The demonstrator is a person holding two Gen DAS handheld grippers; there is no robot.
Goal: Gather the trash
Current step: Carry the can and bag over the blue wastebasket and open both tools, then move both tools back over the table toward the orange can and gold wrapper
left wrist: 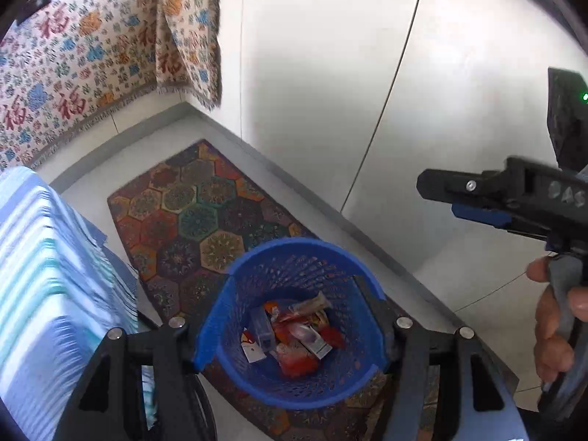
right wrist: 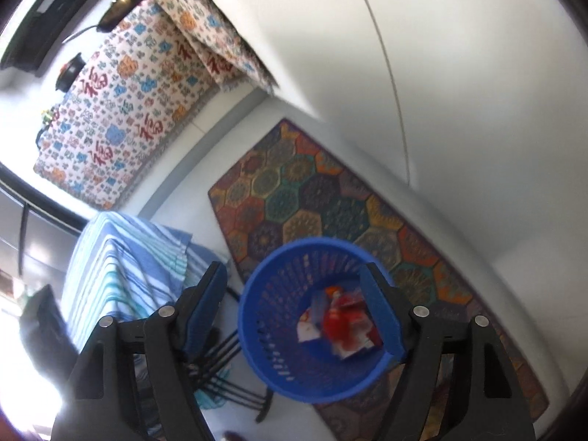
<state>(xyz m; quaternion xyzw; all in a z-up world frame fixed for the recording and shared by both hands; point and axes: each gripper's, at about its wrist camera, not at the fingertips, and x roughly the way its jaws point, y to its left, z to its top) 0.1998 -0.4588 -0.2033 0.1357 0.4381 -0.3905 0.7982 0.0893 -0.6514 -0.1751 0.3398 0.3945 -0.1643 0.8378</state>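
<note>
Jaws on both grippers stand spread with nothing pinched between them. The left gripper [left wrist: 290,334] hangs over the blue mesh wastebasket [left wrist: 294,257], its fingers framing the rim; the right gripper [right wrist: 299,316] hangs over the same basket, one finger outside the rim and one over the inside. In the left view the right gripper also shows from the side, held by a hand [left wrist: 555,334].

The collected trash [left wrist: 290,334], crumpled red, orange and white snack wrappers and small cartons, lies at the bottom of the basket. The basket stands on a hexagon-patterned mat [left wrist: 191,213] on the pale tiled floor [left wrist: 459,73], near the mat's edge by a striped blue cloth [left wrist: 47,275].

The main risk I see is a finger catching the light basket's rim and tipping it, spilling the wrappers onto the mat. The two grippers are also close enough to knock each other over the opening.

Readable writing: the large red character 福 repeats across a patterned drape [left wrist: 73,55] at the back. The wrapper print is too blurred to read.
</note>
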